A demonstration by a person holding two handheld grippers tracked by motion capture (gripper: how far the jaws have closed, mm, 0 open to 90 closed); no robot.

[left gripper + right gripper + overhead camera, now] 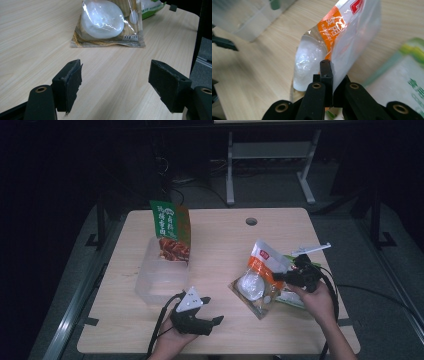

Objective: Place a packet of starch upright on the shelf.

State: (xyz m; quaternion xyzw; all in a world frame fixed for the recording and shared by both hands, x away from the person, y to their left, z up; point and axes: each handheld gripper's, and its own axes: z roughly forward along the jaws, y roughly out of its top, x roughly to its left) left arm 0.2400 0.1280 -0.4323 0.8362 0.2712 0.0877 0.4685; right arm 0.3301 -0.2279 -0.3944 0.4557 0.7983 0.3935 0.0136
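A pale wooden bench [220, 245] with a round cable hole [251, 221] stands on grey floor [280, 190]; beyond its far edge, a white metal frame [270, 165] sits in darkness.

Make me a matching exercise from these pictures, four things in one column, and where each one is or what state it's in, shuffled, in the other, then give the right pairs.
Things:
1. left gripper
2. right gripper
3. green snack bag
4. clear plastic container

Places or states:
A. stands upright in the far end of the container
B. jaws shut on the edge of the orange-and-clear bun packet
C. sits on the left half of the table, near end holding nothing
D. jaws wide apart above bare wood, holding nothing

Pairs: 1-D, 2-B, 3-A, 4-C
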